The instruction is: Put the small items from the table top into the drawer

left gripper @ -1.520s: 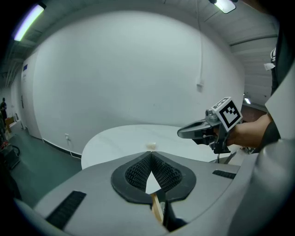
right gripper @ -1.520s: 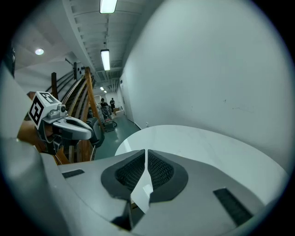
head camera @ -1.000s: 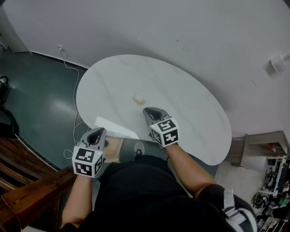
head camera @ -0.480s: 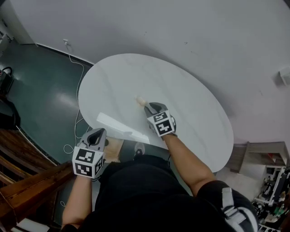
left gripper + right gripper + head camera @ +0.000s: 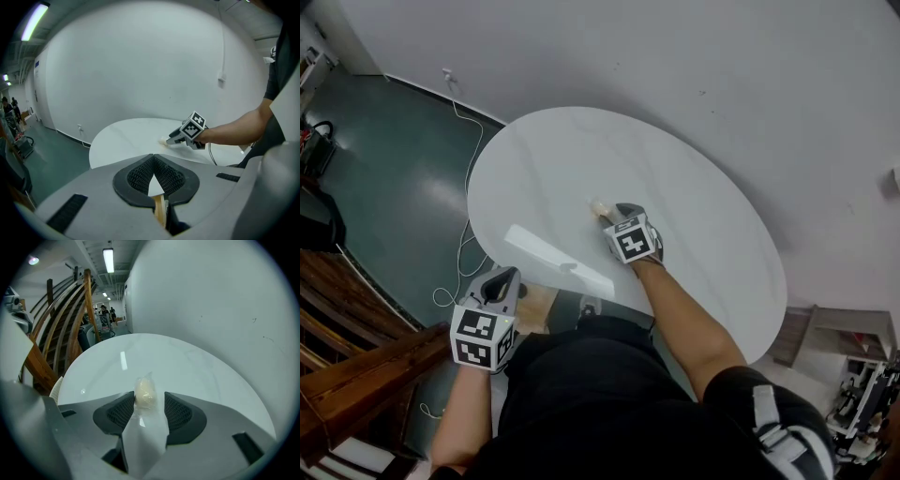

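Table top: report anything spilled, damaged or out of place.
Nothing stands out. The white table shows no spill or damage; its one small wrapped item lies between the right tongs, whose jaws have just been opening and stand apart.

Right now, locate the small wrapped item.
In the right gripper view the small wrapped item lies on the white table, between the tips of the right gripper's jaws, which have just been opening.

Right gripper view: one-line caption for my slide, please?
Right gripper, jaws just opened wide, straddles a small pale item in clear wrap on the white round table, not yet gripped.
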